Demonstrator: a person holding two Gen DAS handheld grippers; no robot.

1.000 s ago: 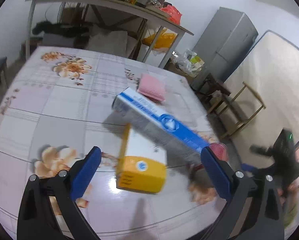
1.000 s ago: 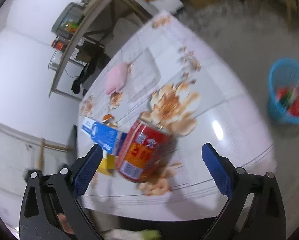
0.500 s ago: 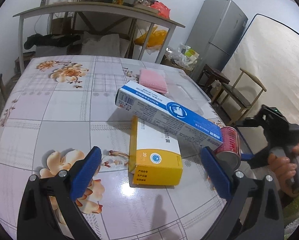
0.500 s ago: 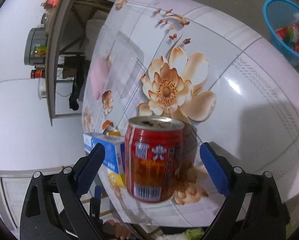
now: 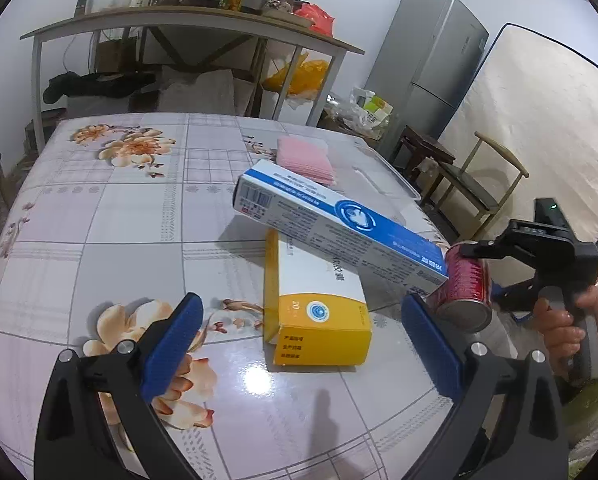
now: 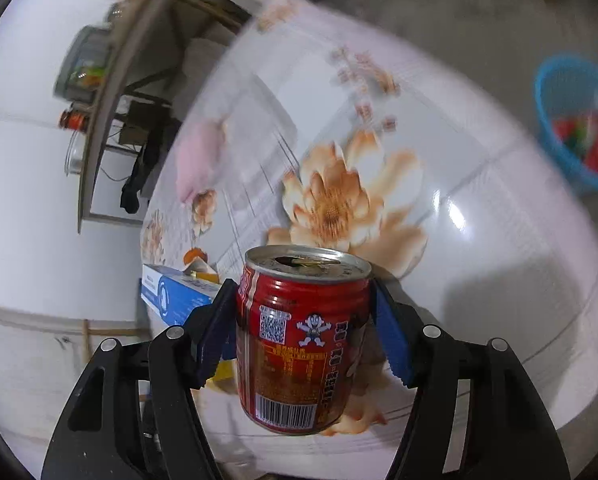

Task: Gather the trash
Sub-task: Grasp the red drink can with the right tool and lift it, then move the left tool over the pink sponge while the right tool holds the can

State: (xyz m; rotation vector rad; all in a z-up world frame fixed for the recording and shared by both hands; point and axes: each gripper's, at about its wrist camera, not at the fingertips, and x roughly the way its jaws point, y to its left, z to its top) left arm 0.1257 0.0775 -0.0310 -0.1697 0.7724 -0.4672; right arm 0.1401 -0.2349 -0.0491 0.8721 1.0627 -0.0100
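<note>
My right gripper (image 6: 303, 320) is shut on a red drink can (image 6: 299, 344), its blue pads against both sides. The can (image 5: 465, 284) shows tilted at the table's right edge in the left wrist view, with the right gripper (image 5: 539, 248) on it. A blue-and-white long box (image 5: 335, 224) lies across a yellow-and-white box (image 5: 315, 308) on the floral table (image 5: 119, 232). My left gripper (image 5: 299, 344) is open and empty, hovering just in front of the yellow box. A blue trash basket (image 6: 579, 124) with red trash stands on the floor beyond the table.
A pink cloth (image 5: 305, 158) lies behind the boxes. A shelf table (image 5: 187, 24) with jars stands at the back, a grey fridge (image 5: 423, 68) and a wooden chair (image 5: 479, 188) at the right. A mattress (image 5: 539, 128) leans on the right wall.
My right gripper has closed on the red can, which was standing free between open jaws before. The left gripper has barely moved and stays open.
</note>
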